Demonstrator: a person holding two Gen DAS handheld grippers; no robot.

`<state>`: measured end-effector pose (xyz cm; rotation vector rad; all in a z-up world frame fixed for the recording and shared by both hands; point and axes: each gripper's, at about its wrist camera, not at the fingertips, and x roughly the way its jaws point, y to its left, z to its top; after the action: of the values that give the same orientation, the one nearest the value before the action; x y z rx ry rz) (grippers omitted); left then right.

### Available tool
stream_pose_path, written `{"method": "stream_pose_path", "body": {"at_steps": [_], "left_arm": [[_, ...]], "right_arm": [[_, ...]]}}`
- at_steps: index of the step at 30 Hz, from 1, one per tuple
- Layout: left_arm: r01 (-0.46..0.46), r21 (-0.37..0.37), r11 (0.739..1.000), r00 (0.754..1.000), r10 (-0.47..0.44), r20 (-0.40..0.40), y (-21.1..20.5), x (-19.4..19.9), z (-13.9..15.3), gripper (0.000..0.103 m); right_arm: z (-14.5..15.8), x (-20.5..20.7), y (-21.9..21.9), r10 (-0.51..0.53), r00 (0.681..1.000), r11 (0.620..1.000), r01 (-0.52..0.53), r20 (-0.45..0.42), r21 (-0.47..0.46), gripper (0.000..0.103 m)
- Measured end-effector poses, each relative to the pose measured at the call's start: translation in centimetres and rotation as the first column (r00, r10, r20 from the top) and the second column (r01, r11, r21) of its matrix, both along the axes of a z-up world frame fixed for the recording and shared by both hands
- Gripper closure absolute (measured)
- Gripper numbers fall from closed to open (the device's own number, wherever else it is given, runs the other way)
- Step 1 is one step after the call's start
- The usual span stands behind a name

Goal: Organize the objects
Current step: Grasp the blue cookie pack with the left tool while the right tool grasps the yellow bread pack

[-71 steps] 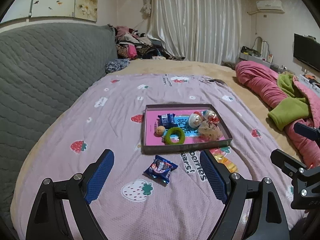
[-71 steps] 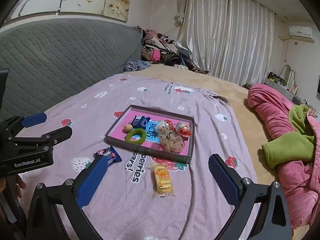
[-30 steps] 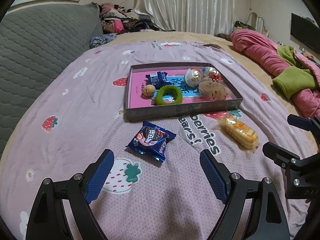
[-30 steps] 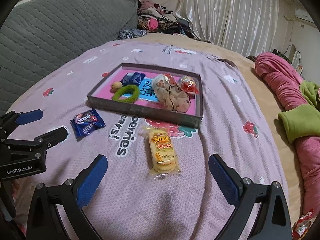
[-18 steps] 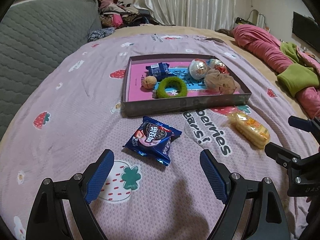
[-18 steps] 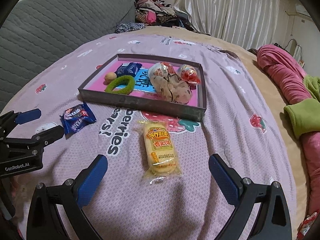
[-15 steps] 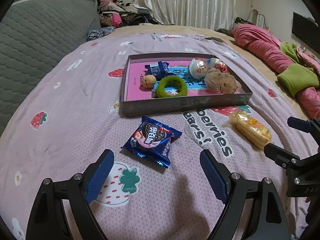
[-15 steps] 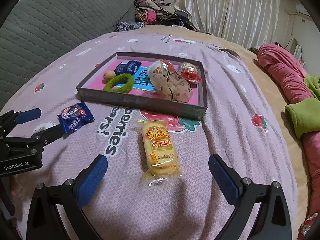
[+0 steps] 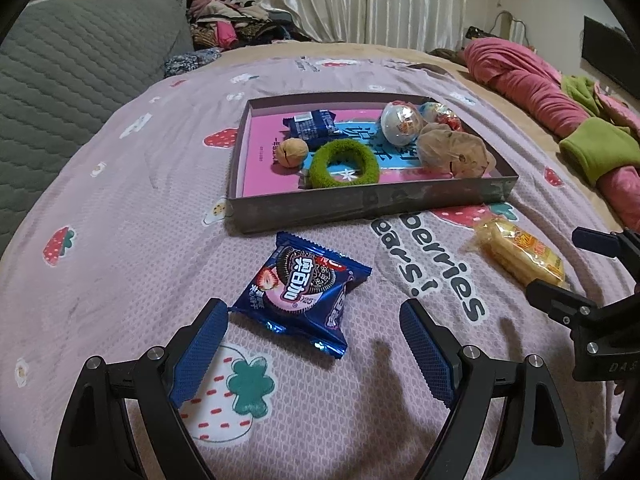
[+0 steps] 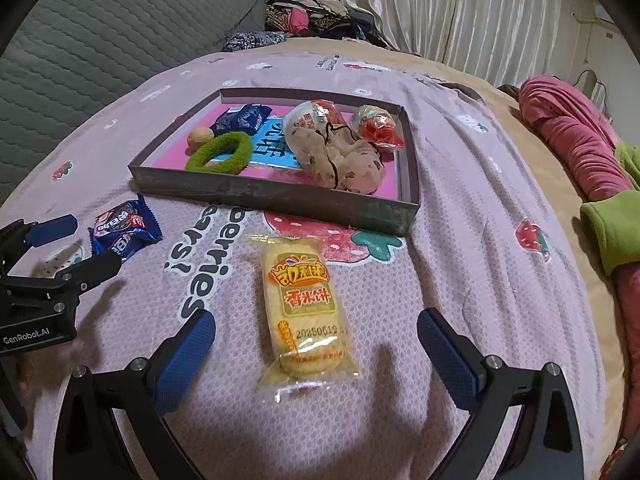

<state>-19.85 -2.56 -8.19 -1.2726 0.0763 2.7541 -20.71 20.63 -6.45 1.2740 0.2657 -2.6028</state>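
We hold our left gripper (image 9: 314, 346) over the pink strawberry blanket (image 9: 120, 208), its jaws spread wide and empty. The blue cookie packet (image 9: 301, 286) lies flat on the blanket just beyond the blue pads, nearer the left pad, whose tip sits right at the packet's near left corner; whether they touch we cannot quite tell from this angle.

Our right gripper (image 10: 316, 346) also stands wide with nothing in it. The yellow rice cracker packet (image 10: 301, 304) lies lengthwise between its two fingers, its near end reaching in between the pads with clear gaps on both sides.

Farther off sits the shallow grey tray (image 9: 360, 202) with a pink floor. It holds a green ring (image 9: 344, 164), a walnut (image 9: 292, 153), a small blue packet (image 9: 314, 122), two foil-wrapped eggs (image 9: 402, 124) and a beige drawstring pouch (image 9: 456, 152). Both loose packets lie just outside the tray's near wall, the cookie packet to the left, the cracker packet to the right.
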Motion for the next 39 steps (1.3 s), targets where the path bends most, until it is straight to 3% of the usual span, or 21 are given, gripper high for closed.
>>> {"method": "stream_pose_path", "body": {"at_steps": [21,27,31,35,39], "left_arm": [[0.015,0.027,1.000,1.000,-0.015,0.002,-0.4,-2.3,-1.7,0.015],[0.023,0.039,0.999,1.000,-0.023,0.004,-0.6,-2.5,-2.0,0.017],[0.022,0.056,0.998,1.000,-0.023,0.008,-0.9,-2.7,-2.1,0.036],[0.026,0.067,0.997,1.000,-0.027,0.010,-1.1,-2.7,-2.2,0.036],[0.032,0.081,0.996,0.999,-0.033,0.005,-1.2,-2.6,-2.3,0.039]], "right_arm": [[-1.8,-1.6,-0.7,0.013,1.000,1.000,-0.013,0.006,-0.003,0.002],[-2.2,-1.6,-0.7,0.026,1.000,0.999,-0.026,0.014,-0.025,0.017],[-2.2,-1.4,-0.8,0.043,0.999,0.998,-0.043,0.013,-0.047,0.039],[-2.1,-1.3,-1.0,0.054,0.999,0.997,-0.053,0.008,-0.054,0.046],[-2.0,-1.2,-0.8,0.054,0.999,0.996,-0.054,0.000,-0.074,0.060]]}}
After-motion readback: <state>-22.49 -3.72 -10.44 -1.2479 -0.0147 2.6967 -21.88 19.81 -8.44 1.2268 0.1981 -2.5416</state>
